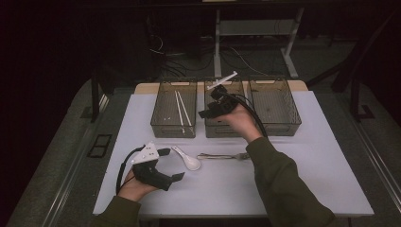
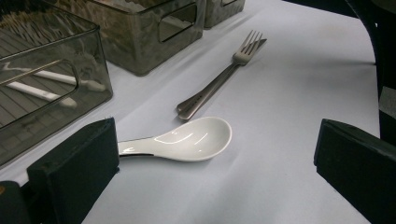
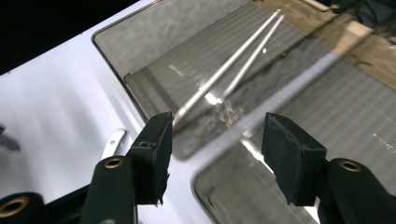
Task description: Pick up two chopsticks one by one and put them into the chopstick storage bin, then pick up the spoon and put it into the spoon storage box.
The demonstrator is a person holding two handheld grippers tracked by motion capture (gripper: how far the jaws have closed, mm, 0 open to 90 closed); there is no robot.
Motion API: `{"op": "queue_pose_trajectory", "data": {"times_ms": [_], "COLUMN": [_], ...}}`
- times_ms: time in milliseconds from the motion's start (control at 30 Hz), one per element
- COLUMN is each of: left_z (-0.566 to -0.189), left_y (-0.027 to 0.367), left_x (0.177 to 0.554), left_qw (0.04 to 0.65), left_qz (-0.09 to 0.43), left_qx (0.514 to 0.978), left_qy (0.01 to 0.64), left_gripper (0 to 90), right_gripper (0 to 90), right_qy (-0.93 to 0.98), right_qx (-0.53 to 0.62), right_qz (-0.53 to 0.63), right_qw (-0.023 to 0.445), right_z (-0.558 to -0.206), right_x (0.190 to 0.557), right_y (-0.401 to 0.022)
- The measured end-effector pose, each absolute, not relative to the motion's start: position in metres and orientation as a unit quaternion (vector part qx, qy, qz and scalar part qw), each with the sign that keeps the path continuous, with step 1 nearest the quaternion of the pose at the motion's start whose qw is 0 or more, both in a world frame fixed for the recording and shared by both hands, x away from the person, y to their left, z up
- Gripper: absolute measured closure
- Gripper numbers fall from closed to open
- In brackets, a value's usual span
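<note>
The work looks like sorting cutlery into three bins: chopsticks (image 1: 183,109) already lie in the left bin (image 1: 174,109), and the right gripper (image 1: 213,109) hovers over the middle bin (image 1: 223,130), jaws spread w/ nothing between them. The spoon (image 2: 189,139) and fork (image 2: 219,79) lie on the table just in front of the middle bin. Next is prob. the spoon: the left gripper (image 1: 170,164), jaws wide apart, sits right beside its handle and needs to close across it.

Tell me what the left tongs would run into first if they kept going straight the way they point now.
Probably the white spoon: it lies on the table just ahead of the open left tongs, its handle passing by one jaw. The fork lies beyond it. Depth is hard to judge, so they might meet the tabletop first.
</note>
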State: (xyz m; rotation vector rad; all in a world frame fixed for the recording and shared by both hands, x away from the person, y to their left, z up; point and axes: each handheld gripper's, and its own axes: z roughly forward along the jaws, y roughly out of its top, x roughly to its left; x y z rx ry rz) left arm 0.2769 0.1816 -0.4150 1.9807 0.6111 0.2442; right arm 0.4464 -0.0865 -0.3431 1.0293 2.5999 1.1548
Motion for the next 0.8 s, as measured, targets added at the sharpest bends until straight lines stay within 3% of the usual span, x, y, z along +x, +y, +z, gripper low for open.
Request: {"op": "queue_pose_trajectory", "data": {"times_ms": [333,800], "left_z": [-0.417,-0.418], "left_y": [0.181,0.183], "left_x": [0.277,0.278], "left_qw": [0.500,0.495], "left_qz": [0.100,0.102], "left_qx": [0.820,0.820], "left_qy": [0.260,0.269], "left_gripper": [0.0,0.0], "right_gripper": [39.8,31.1], "right_qy": [0.840,0.832], "right_qx": [0.344,0.336], "right_qz": [0.415,0.435], "right_qw": [0.071,0.071], "right_z": [-0.345,-0.361], "right_x": [0.415,0.374], "right_y": [-0.154,-0.208]}}
